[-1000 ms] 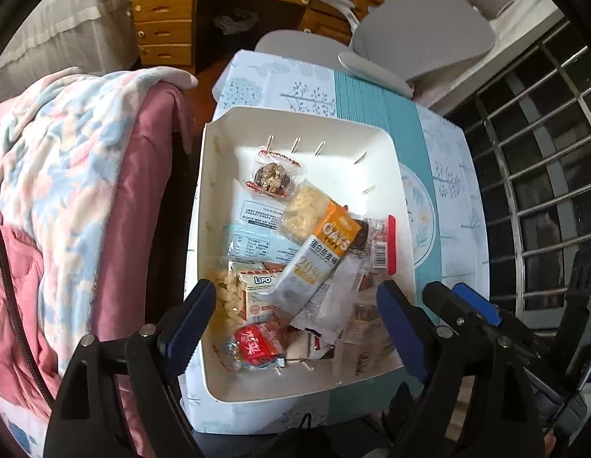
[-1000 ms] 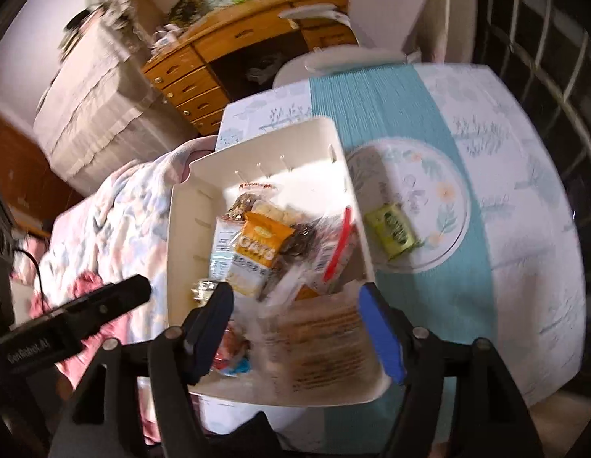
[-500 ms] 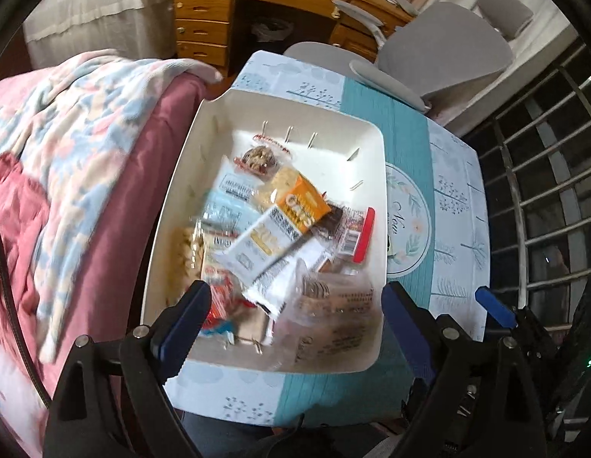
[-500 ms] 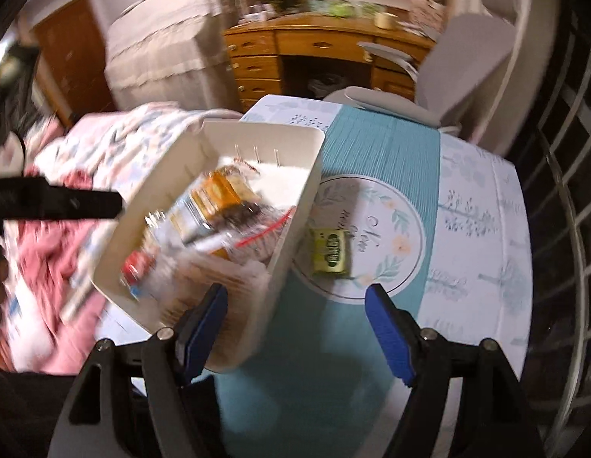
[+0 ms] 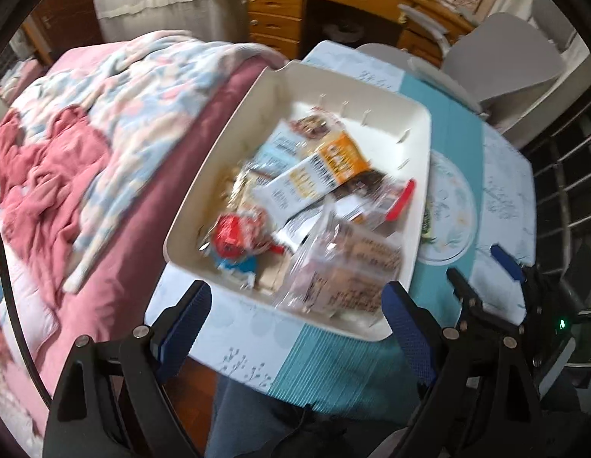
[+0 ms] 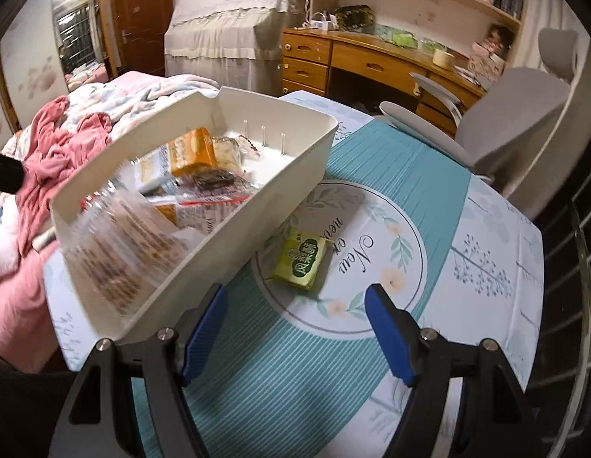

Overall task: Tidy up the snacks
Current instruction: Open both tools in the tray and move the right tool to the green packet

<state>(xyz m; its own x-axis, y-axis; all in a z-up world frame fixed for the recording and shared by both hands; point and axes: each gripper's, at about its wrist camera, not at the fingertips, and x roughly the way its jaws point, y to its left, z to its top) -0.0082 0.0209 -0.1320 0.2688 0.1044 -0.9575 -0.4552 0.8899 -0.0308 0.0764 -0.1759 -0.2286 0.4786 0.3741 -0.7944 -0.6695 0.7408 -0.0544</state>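
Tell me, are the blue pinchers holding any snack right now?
No. The left gripper and the right gripper are both open and empty. The green snack packet lies loose on the table.

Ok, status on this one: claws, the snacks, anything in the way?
Both claws open, empty: left claw, right claw. Green snack packet on tablecloth beside white bin, right claw facing it. Path clear.

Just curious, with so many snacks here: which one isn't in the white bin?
The green packet. It lies alone on the tablecloth beside the white bin; the others are piled inside.
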